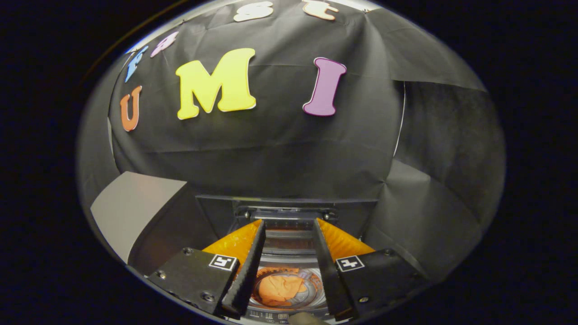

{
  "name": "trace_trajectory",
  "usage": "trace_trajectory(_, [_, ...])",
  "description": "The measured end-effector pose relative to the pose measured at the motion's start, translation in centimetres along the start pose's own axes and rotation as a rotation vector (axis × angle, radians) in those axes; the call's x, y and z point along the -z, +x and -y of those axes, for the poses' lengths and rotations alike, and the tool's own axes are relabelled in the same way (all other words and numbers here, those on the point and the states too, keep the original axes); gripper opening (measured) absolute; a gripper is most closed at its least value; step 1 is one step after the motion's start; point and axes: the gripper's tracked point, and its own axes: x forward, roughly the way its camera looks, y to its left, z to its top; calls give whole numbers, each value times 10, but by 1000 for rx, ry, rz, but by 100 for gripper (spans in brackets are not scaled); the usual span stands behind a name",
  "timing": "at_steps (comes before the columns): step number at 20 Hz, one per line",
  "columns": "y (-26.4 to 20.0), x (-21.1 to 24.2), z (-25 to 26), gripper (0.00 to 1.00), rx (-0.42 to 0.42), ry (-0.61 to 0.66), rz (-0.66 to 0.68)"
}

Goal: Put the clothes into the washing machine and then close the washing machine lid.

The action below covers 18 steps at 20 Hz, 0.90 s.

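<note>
The gripper (289,225) hangs above the open washer (289,253), jaws apart and holding nothing. An orange cloth (277,289) lies crumpled in the drum (311,293), seen between the fingers. The raised lid (286,205) stands beyond them.

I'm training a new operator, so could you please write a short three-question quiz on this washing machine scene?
1. True or false: the orange cloth already lies inside the washing machine's drum.
2. The gripper is: A) shut on the cloth, B) open with nothing held, C) shut on the lid.
3. Fill in: seen between the fingers, the cloth lies ____ the gripper, down in the drum.

Key
1. True; the cloth rests at the drum's bottom.
2. B; the fingers stand apart above the washing machine, touching nothing.
3. below.
</note>
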Motion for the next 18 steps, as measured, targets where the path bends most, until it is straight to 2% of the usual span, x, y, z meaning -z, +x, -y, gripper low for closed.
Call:
trace_trajectory(9, [44,-35,-4,66,-4,15,-3])
trace_trajectory(18, [105,-40,-7,66,17,3,-66])
